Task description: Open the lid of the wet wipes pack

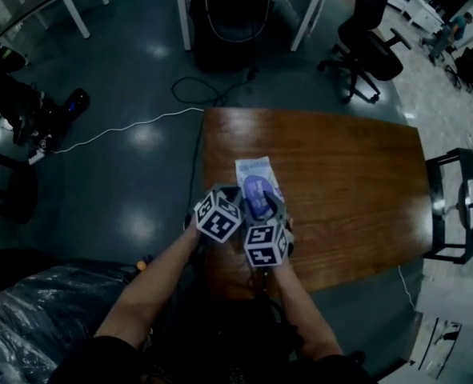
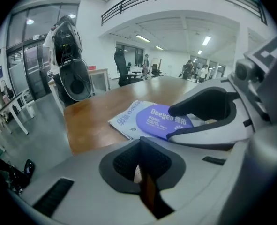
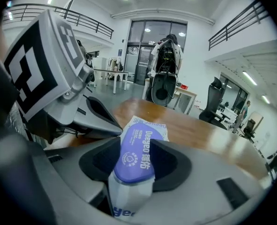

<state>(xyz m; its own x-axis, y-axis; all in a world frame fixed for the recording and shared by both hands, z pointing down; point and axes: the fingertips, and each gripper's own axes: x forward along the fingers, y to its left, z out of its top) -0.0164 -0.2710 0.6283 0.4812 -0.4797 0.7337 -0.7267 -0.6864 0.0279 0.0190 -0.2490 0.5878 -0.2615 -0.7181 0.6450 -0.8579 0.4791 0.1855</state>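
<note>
A white wet wipes pack (image 1: 252, 174) with a purple oval lid (image 1: 257, 195) lies flat near the left front of the wooden table (image 1: 348, 190). My right gripper (image 3: 134, 144) is open and straddles the near end of the lid (image 3: 137, 146), one pad on each side, with the pack's white end under the jaws. My left gripper (image 2: 139, 159) is shut just left of the pack (image 2: 133, 118); a thin pale sliver shows at its seam, and I cannot tell what it is. In the head view both grippers (image 1: 234, 205) (image 1: 260, 214) crowd the pack's near end.
The table's left edge (image 1: 204, 174) runs close beside the pack. Beyond the table stand a black office chair (image 1: 368, 42), a dark device (image 1: 236, 14) under a white desk, and a white cable (image 1: 132, 126) on the floor.
</note>
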